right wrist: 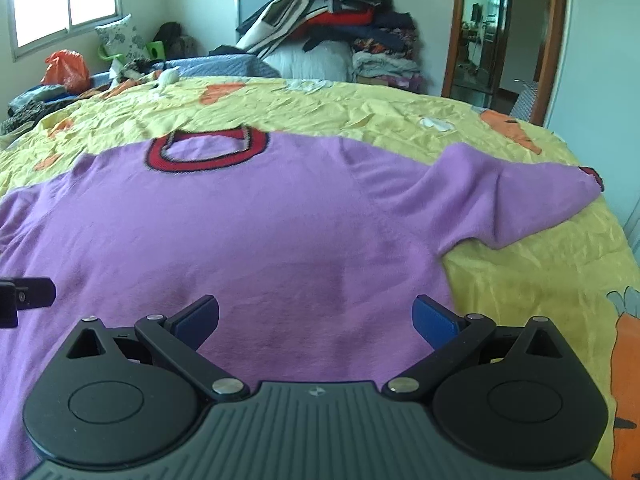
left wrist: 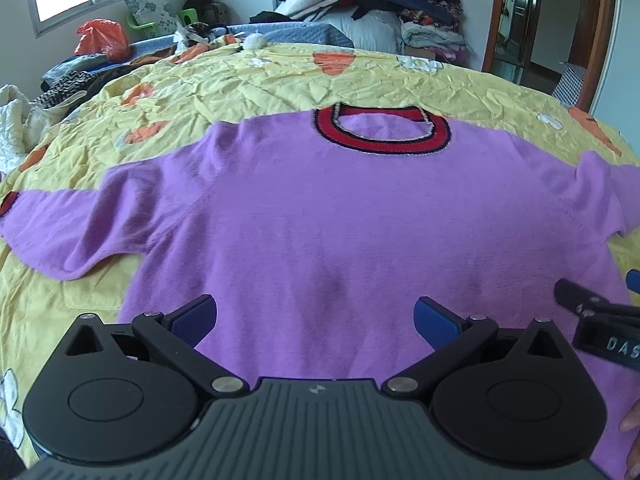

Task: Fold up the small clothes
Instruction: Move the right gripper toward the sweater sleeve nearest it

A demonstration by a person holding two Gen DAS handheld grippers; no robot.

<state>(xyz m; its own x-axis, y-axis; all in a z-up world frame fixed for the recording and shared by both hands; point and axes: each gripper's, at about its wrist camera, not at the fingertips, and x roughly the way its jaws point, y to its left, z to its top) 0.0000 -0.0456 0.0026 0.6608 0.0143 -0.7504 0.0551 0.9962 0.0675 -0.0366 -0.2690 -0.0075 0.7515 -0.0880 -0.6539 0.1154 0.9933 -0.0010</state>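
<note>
**Purple sweater, fold not started**

Yellow bedspread [left wrist: 280, 80] underneath, purple sweater [left wrist: 340, 220] flat across its middle, collar toward the far edge. Left gripper [left wrist: 316, 316] and right gripper [right wrist: 316, 316] both spread wide, empty, over the hem. Best to pinch each hem corner evenly, then lift together.

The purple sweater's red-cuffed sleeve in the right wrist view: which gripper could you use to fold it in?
Probably the right gripper: it is open, over the purple sweater beside that sleeve.
</note>
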